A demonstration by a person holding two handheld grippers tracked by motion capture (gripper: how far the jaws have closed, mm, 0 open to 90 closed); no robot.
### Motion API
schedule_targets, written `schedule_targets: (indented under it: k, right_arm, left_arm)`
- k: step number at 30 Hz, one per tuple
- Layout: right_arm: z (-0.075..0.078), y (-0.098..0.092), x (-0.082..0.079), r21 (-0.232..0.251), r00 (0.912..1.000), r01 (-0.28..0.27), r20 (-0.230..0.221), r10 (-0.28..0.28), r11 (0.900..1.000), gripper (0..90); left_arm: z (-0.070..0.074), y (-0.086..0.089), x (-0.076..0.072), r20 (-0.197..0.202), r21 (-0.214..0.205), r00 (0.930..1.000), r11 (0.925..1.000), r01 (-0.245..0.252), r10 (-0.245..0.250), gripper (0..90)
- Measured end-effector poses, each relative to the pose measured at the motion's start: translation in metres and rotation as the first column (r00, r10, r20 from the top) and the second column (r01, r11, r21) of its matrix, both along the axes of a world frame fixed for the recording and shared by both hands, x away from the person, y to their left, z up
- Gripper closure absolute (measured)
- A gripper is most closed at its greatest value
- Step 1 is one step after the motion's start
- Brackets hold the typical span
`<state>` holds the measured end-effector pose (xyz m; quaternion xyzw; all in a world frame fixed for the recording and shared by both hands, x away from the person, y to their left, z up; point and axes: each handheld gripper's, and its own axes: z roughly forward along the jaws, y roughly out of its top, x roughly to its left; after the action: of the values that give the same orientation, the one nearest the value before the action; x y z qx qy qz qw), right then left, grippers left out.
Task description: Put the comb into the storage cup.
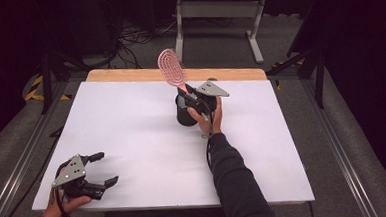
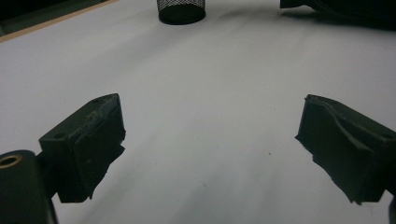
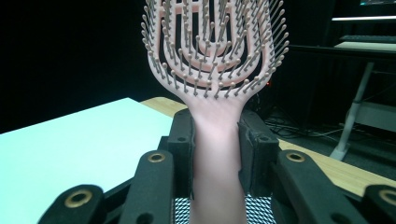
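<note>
Hairbrush: one, pink [image 1: 172, 69], with open looped slots and bristle pins across its head; it stands nearly upright at the far middle of the table, head leaning a little left, handle down over the cup.
Mesh cup: one, black [image 1: 184, 114], round, standing on the white board right under the brush handle; in the right gripper view its mesh [image 3: 258, 210] shows just below the jaws.
Right gripper: one [image 1: 194, 101], at the far middle, jaws closed tight on the brush handle, a pad pressed to each side of it.
Left gripper: one [image 1: 100, 168], at the near left corner, resting low over the board, jaws spread wide with nothing between them.
Table: one, a white board [image 1: 132, 136] on a wooden top whose edge shows along the far side.
Hands: two, one on each gripper.
Writing: no readable brand or label on the brush, cup or grippers.
</note>
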<state>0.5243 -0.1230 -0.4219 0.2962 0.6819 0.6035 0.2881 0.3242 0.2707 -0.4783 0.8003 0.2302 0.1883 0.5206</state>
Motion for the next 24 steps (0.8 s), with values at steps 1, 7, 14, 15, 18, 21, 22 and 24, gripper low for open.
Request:
schedule_targets:
  k: [1,7,14,15,18,21,22,24]
  right_arm:
    - [0.000,0.000,0.000,-0.003,1.0000,-0.001,-0.004,0.001,1.0000,68.9]
    - [0.000,-0.004,-0.002,-0.008,0.9999,-0.007,-0.016,0.006,0.9999,68.7]
    - [0.005,0.009,-0.001,-0.115,0.9995,-0.009,-0.031,0.006,0.9933,68.2]
    - [0.005,0.010,-0.001,-0.123,0.9994,-0.012,-0.034,0.008,0.9923,68.3]
    - [0.007,0.011,0.001,-0.158,0.9995,0.001,-0.030,-0.005,0.9874,68.7]
    - [0.005,0.003,0.004,-0.114,0.9993,0.001,-0.036,-0.005,0.9934,68.9]
    - [0.004,0.001,0.005,-0.081,0.9991,-0.002,-0.043,-0.002,0.9967,68.9]
    - [0.003,-0.002,0.005,-0.068,0.9990,-0.019,-0.042,0.016,0.9975,69.0]
  left_arm:
    - [0.000,0.000,0.000,0.001,0.000,1.0000,1.0000,-0.002,0.002,8.2]
    - [0.000,0.000,0.001,-0.002,0.002,1.0000,1.0000,0.001,-0.001,8.1]
    - [-0.001,-0.002,0.002,-0.005,0.004,1.0000,1.0000,0.005,-0.005,8.0]
    - [-0.001,-0.001,0.002,-0.007,0.004,1.0000,1.0000,0.005,-0.005,8.0]
    - [-0.001,-0.001,0.002,-0.005,0.003,1.0000,1.0000,0.004,-0.004,8.1]
    - [-0.001,-0.001,0.002,-0.004,-0.001,1.0000,1.0000,0.006,-0.006,8.0]
    - [-0.001,0.000,0.003,-0.005,-0.002,1.0000,1.0000,0.005,-0.005,8.1]
    - [-0.001,0.000,0.003,-0.007,-0.006,1.0000,1.0000,0.006,-0.006,8.0]
